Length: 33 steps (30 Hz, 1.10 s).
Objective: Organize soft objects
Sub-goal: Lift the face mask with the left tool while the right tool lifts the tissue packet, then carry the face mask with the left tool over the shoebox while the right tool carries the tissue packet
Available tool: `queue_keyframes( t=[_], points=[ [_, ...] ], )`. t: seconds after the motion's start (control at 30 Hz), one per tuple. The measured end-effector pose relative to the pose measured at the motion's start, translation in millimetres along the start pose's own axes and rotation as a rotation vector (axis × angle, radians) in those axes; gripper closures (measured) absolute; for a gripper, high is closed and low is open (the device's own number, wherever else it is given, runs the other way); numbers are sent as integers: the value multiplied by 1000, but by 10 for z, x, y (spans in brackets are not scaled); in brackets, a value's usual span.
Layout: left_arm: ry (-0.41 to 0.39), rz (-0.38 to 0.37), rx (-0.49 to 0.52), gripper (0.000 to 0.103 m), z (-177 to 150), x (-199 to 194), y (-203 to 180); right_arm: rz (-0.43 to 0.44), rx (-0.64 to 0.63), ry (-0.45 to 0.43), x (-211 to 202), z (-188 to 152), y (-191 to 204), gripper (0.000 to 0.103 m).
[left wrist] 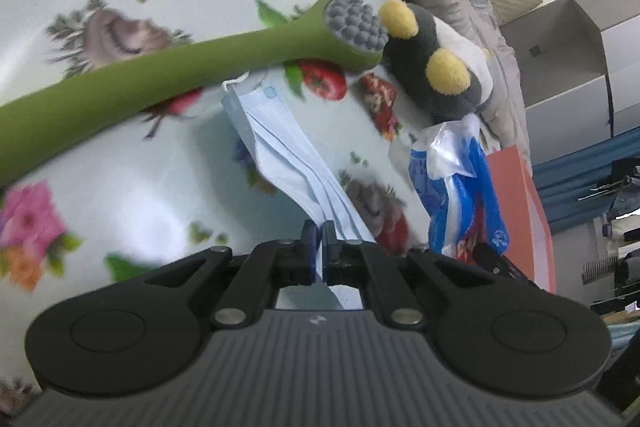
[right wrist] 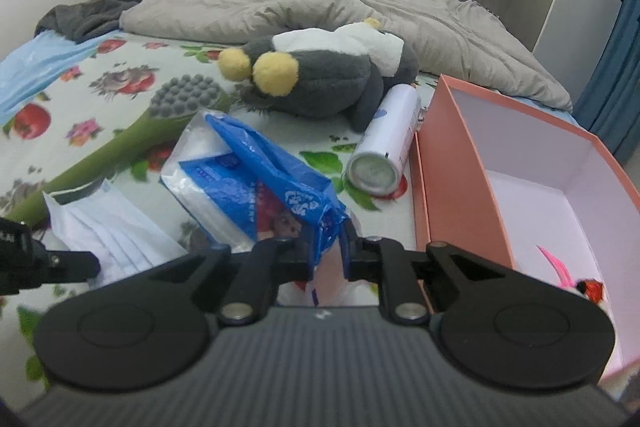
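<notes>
Covering bed: floral sheet (right wrist: 120,99), rumpled grey quilt (right wrist: 320,7).

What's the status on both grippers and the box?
Left hand-held gripper shut on face mask. Right hand-held gripper shut on blue tissue pack. Pink box open alongside; spray can lies against it.

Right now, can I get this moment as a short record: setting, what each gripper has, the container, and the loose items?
setting: bed with a floral sheet and a rumpled grey quilt
left gripper: shut on a pale blue face mask
right gripper: shut on the blue plastic tissue pack
container: open pink box to the right, a small pink item inside
loose items: penguin plush, white spray can, green massage hammer
</notes>
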<state>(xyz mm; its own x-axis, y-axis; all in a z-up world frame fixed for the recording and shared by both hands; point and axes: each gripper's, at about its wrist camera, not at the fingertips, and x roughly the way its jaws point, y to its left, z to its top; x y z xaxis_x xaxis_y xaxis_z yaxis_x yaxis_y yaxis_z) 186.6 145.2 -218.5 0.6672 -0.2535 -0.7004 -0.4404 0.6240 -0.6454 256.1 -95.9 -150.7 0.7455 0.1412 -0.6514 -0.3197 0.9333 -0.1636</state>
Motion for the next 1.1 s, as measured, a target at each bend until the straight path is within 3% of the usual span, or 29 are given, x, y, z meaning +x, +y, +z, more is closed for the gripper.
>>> queue_keyframes(
  t=[0.13,0.33,0.47,0.53,0.6,0.67,0.77,0.93,1.1],
  points=[
    [-1,11,41,100,-141,-194,21,-14,-14,7,-212,-127,96,87],
    [5,16,58,100,-261,-407,110,43,-13,64,-415,-352,234,85],
    [-17,39,48,100,-274,-495,214,132,6,101,-558,-398,246,71],
    [-56,66,23,100,-253,-519,288,207,3,102,-677,-378,249,69],
    [-91,79,-2,100,-253,-550,347,277,-28,97,-780,-359,235,54],
    [-95,81,-29,100,-274,-565,417,299,-80,91,-842,-353,238,46],
    [-96,94,-37,100,-281,-591,480,308,-138,88,-818,-325,237,43],
    [-92,102,-29,100,-296,-609,492,425,-160,123,-607,-261,276,43],
    [-83,103,-33,100,-316,-610,525,467,-227,169,-348,-274,463,43]
  ],
)
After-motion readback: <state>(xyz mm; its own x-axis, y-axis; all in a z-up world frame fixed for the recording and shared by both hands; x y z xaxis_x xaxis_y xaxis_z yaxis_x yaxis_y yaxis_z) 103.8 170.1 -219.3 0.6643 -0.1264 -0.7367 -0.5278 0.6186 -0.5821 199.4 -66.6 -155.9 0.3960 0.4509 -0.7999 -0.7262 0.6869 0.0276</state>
